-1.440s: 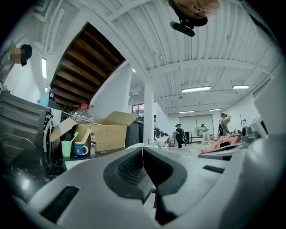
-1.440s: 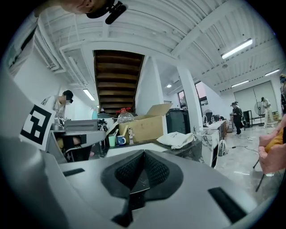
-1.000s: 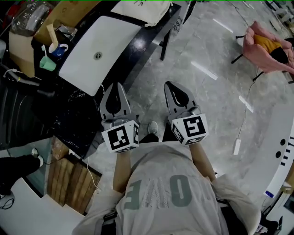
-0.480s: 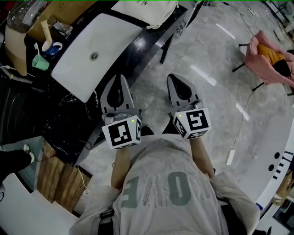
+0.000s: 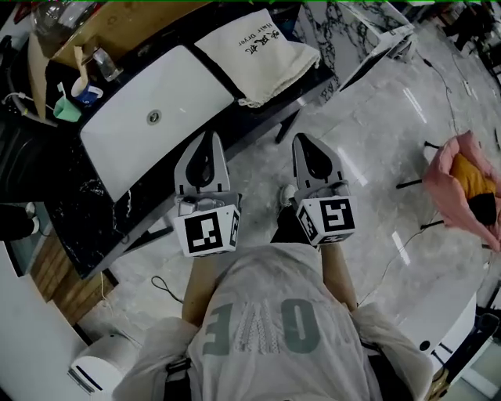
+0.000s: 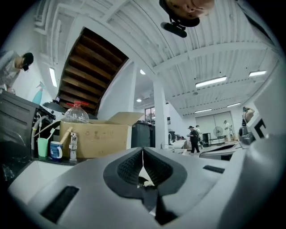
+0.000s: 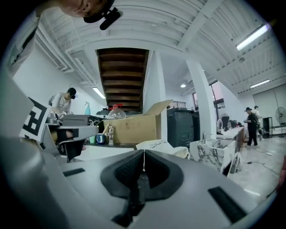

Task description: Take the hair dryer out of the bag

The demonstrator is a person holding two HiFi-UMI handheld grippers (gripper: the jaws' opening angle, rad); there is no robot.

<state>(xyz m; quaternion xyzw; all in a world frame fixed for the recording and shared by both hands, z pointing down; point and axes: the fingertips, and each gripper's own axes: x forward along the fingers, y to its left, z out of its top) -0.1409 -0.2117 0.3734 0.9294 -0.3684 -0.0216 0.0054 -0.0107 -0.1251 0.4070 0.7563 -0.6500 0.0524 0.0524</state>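
Observation:
A cream cloth drawstring bag (image 5: 258, 55) with dark print lies on the black counter (image 5: 86, 211), right of a white basin (image 5: 149, 117). The right gripper view shows the same bag (image 7: 158, 145) just beyond the jaws. No hair dryer is visible anywhere. My left gripper (image 5: 208, 135) is held level over the floor, its tip by the counter's front edge below the basin. My right gripper (image 5: 300, 137) hangs beside it, short of the bag. Both have their jaws pressed together with nothing between them, as the left gripper view (image 6: 143, 150) and the right gripper view (image 7: 144, 152) confirm.
A cardboard box (image 5: 117, 23) with a plastic bottle stands behind the basin, cups and a brush (image 5: 78, 90) at its left. A marble-patterned stand (image 5: 368, 31) is at the back right. A pink seat (image 5: 462, 180) and cables lie on the floor. Other people stand far off.
Both grippers have travelled forward toward the counter, still shut. The cream bag, cut off at the top edge before, now lies fully in view ahead of them.

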